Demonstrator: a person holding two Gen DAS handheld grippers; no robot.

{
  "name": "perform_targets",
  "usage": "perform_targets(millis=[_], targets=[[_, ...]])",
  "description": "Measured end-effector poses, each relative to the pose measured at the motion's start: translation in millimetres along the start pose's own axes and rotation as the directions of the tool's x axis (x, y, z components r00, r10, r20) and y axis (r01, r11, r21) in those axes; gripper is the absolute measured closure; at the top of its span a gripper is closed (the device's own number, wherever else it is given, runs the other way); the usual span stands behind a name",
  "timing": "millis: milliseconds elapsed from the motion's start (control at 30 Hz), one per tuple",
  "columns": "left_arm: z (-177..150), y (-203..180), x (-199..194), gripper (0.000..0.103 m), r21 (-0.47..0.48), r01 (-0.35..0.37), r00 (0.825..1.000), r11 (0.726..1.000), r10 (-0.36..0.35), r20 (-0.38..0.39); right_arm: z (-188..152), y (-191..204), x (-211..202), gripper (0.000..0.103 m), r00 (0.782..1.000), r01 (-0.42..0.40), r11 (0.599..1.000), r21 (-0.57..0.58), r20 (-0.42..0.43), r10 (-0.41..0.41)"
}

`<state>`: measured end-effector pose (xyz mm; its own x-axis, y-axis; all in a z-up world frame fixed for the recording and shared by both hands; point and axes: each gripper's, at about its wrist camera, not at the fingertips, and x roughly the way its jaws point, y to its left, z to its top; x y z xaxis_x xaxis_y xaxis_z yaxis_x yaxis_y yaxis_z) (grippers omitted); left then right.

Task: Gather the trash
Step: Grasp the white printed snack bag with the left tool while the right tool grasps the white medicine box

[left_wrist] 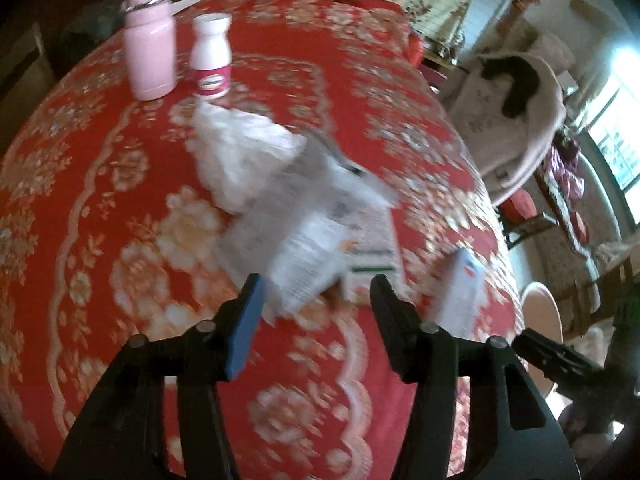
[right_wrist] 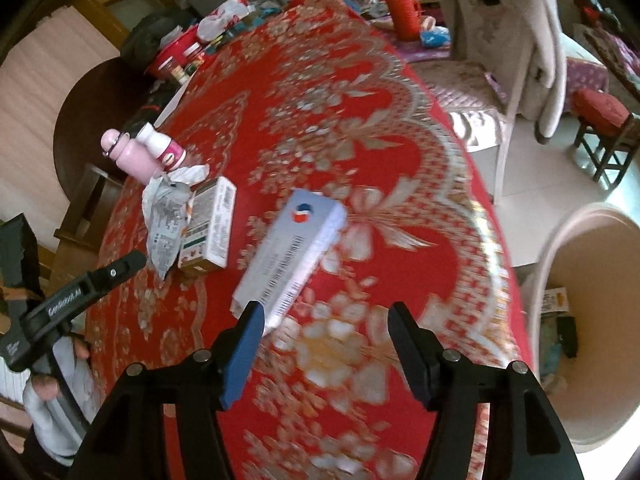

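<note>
Trash lies scattered on the surface (right_wrist: pixel 360 128), a table under a red cloth with a pale floral pattern. A crumpled white plastic wrapper (left_wrist: pixel 244 156) and a torn printed paper packet (right_wrist: pixel 166 224) sit against a small white and green cardboard box (right_wrist: pixel 210 224) on the left, while a long pale blue and white carton (right_wrist: pixel 292 256) lies alone nearer the middle. These look like loose leftovers, dropped where they were emptied. A pink flask (left_wrist: pixel 149 40) and a white pill bottle with a pink label (left_wrist: pixel 211 56) stand upright at the far left, probably things to keep. A beige plastic bin (right_wrist: pixel 592 320) stands on the floor off the right edge, a likely place for the trash.

The left hand-held gripper (left_wrist: pixel 316 300) tilts steeply down over the near end of the packet and box pile, its jaws moderately wide with nothing gripped. The right hand-held gripper (right_wrist: pixel 326 324) points down at the near end of the long carton, jaws likewise moderately wide and empty; its blue pad (right_wrist: pixel 242 356) sits just beside the carton's corner. Motion blur softens both views.
</note>
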<state>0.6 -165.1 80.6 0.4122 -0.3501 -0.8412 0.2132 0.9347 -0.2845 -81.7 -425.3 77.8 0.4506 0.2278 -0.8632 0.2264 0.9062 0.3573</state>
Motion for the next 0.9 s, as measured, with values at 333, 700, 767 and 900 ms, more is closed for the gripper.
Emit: perform_targets(millis=[333,700,767,900], targets=[[29.3,19.9,34.5,0.039,0.066,0.102,0.994,0.993,-0.099,-0.051,19.3,26.6,43.1,0.038,0.999,0.024,1.000,0.017,-0.040,-0.023],[54.7,20.3,63.0,0.037,0.112,0.167,0.982,0.980,-0.155,-0.110,33.8,38.4,70.9,0.036,0.995,0.085,0.996,0.011,-0.061,-0.084],[55.5,20.5,72.6,0.037,0.085,0.170,0.975,0.982,-0.155,-0.162,37.2,42.9,74.6,0.035,0.994,0.099,0.995,-0.005,-0.056,-0.099],[49.5,22.9,73.4,0.037,0.062,0.194,0.969,0.979,-0.181,-0.170,37.4,50.8,78.8,0.035,0.990,0.131,0.990,-0.050,-0.046,-0.133]])
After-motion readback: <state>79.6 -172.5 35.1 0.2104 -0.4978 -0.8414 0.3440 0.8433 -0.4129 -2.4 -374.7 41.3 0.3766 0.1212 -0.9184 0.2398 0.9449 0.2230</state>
